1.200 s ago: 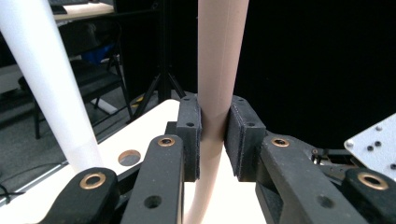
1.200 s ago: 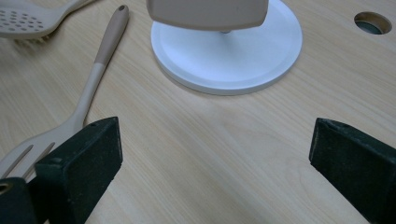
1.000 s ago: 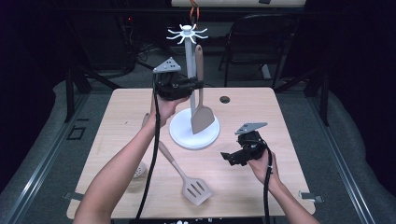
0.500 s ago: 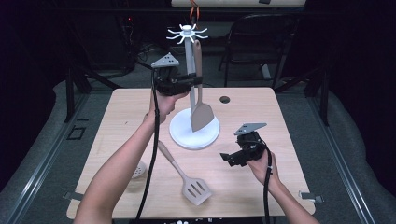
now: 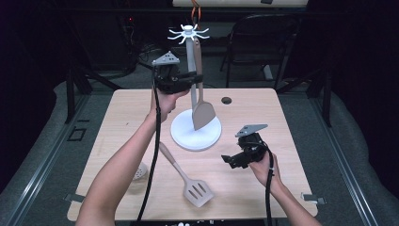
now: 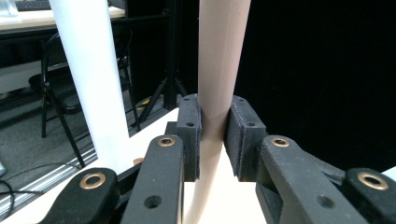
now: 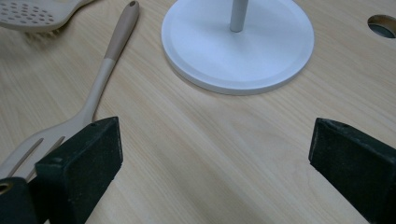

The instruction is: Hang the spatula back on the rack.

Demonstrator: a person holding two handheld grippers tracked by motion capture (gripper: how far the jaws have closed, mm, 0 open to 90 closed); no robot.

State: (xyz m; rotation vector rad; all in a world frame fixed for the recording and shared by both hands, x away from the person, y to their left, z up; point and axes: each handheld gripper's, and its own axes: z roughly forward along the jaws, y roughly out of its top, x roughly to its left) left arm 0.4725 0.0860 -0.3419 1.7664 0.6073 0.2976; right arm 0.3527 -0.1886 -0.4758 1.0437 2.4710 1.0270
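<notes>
A tan solid spatula [image 5: 203,113] hangs upright beside the pole of a white utensil stand [image 5: 195,136], its handle top near the stand's ring of hooks [image 5: 188,32]. My left gripper [image 5: 192,78] is held high over the table's far side, shut on the spatula's handle [image 6: 219,70]; both pads press it, with the white pole [image 6: 91,79] just to the left. My right gripper [image 5: 229,160] rests low at the table's right, jaws wide open with nothing between them [image 7: 215,154]. It faces the stand's base [image 7: 238,42].
A tan slotted turner [image 5: 188,181] lies on the table near the front, its handle [image 7: 114,46] pointing toward the stand. A perforated skimmer [image 5: 140,170] lies partly under the left forearm. A round hole [image 5: 227,100] is in the tabletop behind the stand.
The left gripper has risen slightly with the spatula, bringing the handle's top closer to the hooks. The right gripper has stayed put.
</notes>
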